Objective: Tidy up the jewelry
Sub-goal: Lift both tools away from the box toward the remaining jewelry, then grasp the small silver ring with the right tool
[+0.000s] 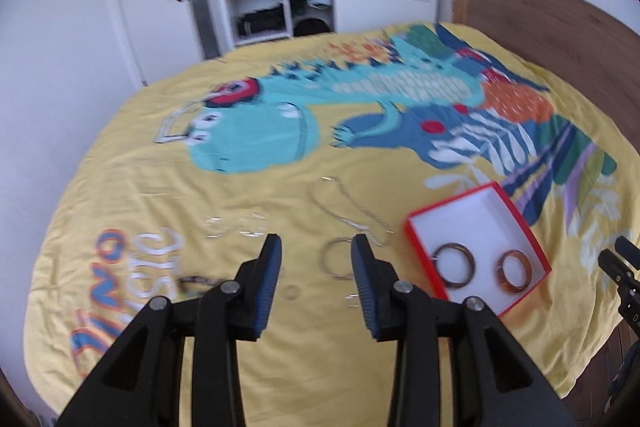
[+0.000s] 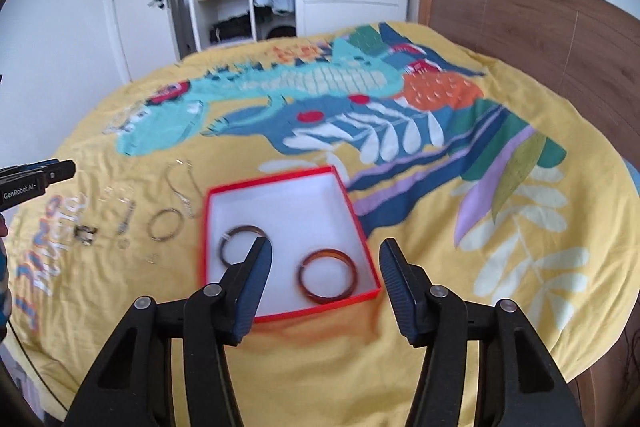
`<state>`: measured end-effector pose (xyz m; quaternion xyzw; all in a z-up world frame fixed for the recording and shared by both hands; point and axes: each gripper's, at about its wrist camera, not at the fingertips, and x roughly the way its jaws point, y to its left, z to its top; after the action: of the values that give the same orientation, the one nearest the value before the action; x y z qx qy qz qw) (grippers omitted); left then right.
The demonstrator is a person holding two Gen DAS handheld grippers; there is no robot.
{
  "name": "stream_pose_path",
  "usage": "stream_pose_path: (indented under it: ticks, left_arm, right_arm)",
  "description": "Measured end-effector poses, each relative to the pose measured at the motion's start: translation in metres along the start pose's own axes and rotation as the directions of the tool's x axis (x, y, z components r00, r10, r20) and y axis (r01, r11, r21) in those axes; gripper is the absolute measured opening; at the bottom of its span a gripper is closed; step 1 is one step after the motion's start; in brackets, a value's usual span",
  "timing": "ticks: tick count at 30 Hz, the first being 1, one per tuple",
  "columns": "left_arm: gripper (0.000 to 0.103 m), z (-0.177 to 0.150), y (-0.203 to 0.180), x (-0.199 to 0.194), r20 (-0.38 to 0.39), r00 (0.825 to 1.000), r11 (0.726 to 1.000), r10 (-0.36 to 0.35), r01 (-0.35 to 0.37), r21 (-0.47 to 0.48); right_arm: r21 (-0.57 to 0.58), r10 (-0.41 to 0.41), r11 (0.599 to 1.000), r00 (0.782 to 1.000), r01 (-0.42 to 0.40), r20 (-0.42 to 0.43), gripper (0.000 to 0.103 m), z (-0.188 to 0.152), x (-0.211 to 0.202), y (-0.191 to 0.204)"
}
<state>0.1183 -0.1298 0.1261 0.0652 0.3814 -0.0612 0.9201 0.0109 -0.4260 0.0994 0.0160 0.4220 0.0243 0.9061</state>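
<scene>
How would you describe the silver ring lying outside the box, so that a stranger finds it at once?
On the yellow dinosaur bedspread lies a red-edged white box holding two brown bangles. Just left of that box, on the cloth, rests the plain silver metal ring, below a thin chain. It is the only large silver hoop outside the box.

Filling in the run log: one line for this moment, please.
left gripper: open, empty | right gripper: open, empty | red-rimmed white box: two brown bangles inside | silver ring: on yellow bedspread
</scene>
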Motion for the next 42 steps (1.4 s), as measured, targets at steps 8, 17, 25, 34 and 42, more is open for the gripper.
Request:
stream_pose_path:
  ticks: [8,17,25,34,42]
  left_arm:
    - [0.040,-0.031,0.094,-0.069,0.044,0.995,0.991,0.090,-0.084,-0.108]
    - [0.040,-0.090,0.147,-0.048,-0.024,0.991,0.971,0.132,-0.134,-0.198]
    - [0.040,-0.120,0.136,0.029,-0.093,0.994,0.971,0.059,-0.079,-0.224]
    - [0.040,-0.116,0.097,0.115,-0.126,0.988,0.971,-0.092,0.061,-0.233]
    - [0.040,-0.113,0.071,0.173,-0.170,0.965,0.966,-0.199,0.164,-0.199]
  right_arm:
    - [-0.065,0.158,0.986,0.986,-0.154,0.057,0.050,-0.002,-0.044,0.077]
    - [-0.169,0.270,0.949,0.963,-0.265,0.005,0.048,-0.019,-0.022,0.146]
    - [-0.163,0.303,0.936,0.950,-0.313,-0.080,0.039,-0.047,0.052,0.172]
    - [-0.121,0.337,0.926,0.927,-0.358,-0.164,0.032,-0.060,0.139,0.182]
    - [-0.115,0.373,0.908,0.901,-0.404,-0.220,0.032,-0.071,0.189,0.190]
